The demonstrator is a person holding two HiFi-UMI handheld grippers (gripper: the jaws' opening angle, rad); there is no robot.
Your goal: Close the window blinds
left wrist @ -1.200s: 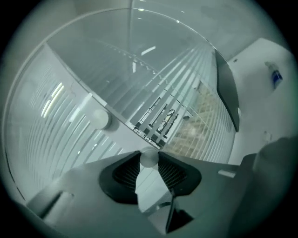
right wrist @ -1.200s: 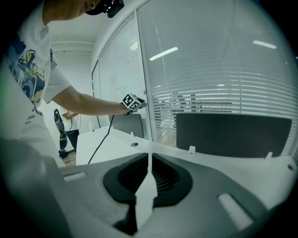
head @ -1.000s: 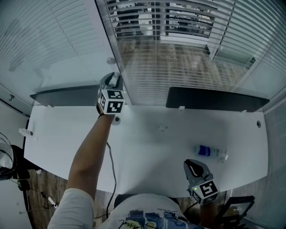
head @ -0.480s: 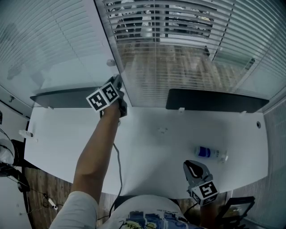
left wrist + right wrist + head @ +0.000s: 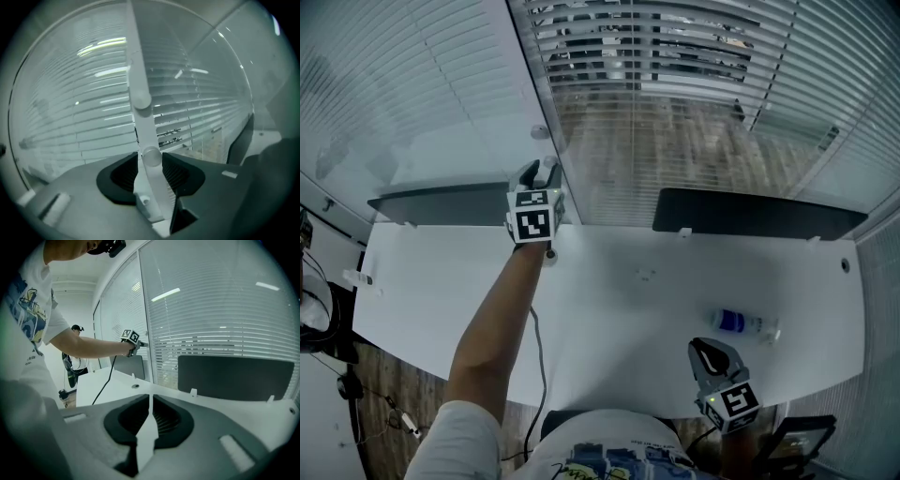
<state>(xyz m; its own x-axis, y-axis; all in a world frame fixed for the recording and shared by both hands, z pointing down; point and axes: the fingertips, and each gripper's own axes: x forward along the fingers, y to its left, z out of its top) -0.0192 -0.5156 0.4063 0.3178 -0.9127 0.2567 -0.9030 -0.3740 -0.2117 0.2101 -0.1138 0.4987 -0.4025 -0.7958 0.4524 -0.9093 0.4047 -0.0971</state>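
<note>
Left arm outstretched, left gripper (image 5: 540,173) jaws just opening around white knob (image 5: 151,157), right gripper (image 5: 708,349) clenched, empty

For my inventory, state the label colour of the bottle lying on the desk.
Blue; the bottle shows best in the head view.

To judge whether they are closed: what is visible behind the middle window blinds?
Between the slats of the window blinds, a wood-pattern floor and dark shapes higher up show. The slats cover the rest.
</note>
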